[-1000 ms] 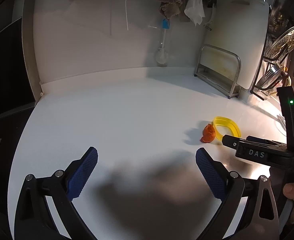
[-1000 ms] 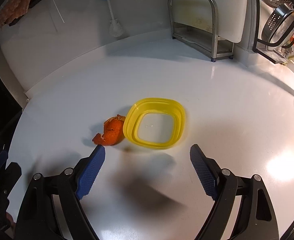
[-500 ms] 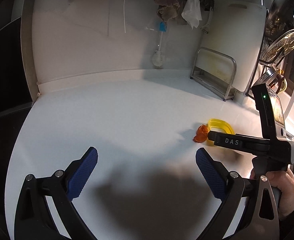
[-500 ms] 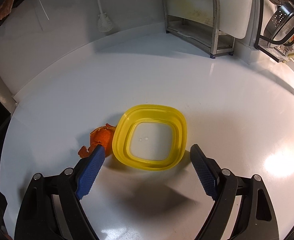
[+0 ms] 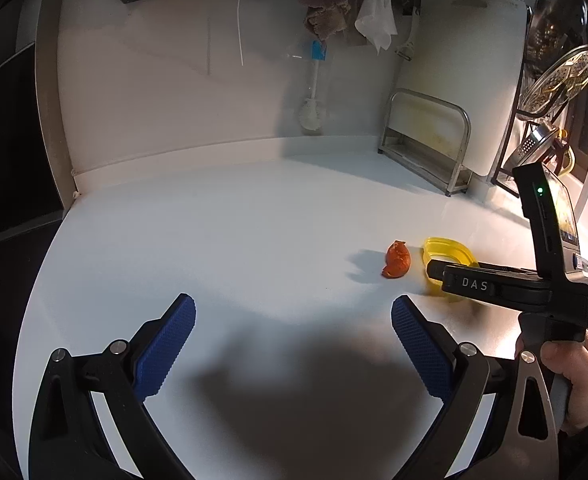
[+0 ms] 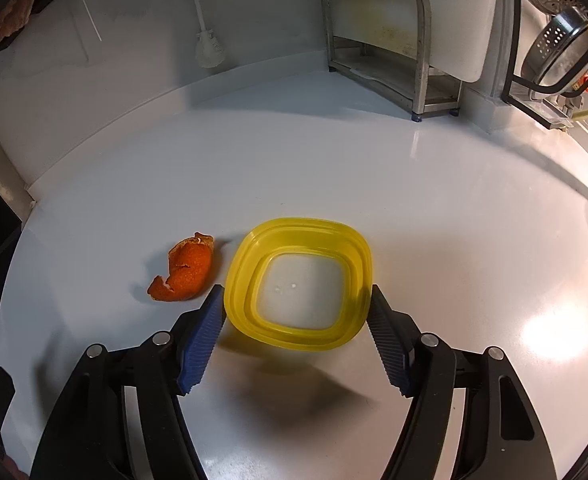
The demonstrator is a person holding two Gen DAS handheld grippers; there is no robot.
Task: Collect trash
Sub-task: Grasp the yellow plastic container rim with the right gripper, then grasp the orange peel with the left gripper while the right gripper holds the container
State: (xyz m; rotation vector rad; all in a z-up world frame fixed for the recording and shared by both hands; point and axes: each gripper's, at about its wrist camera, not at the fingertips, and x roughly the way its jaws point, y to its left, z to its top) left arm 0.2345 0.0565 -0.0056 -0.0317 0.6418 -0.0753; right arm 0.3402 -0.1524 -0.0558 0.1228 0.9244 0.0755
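Observation:
A piece of orange peel (image 6: 186, 270) lies on the white counter (image 6: 333, 160), just left of a shallow yellow plastic container (image 6: 298, 282). My right gripper (image 6: 295, 300) has its blue pads on either side of the container, touching or nearly touching its sides. In the left wrist view the peel (image 5: 397, 265) and the container (image 5: 447, 254) sit to the right, with the right gripper's body over the container. My left gripper (image 5: 292, 314) is open and empty above bare counter.
A steel rack (image 6: 377, 40) holding a white cutting board (image 5: 465, 88) stands at the back right. A dish brush (image 6: 206, 36) hangs on the back wall. Strainers (image 6: 561, 48) hang at the far right. The counter's left edge drops to dark space.
My right gripper moved forward and its jaws narrowed around the yellow container. My left gripper stayed open and shifted only slightly.

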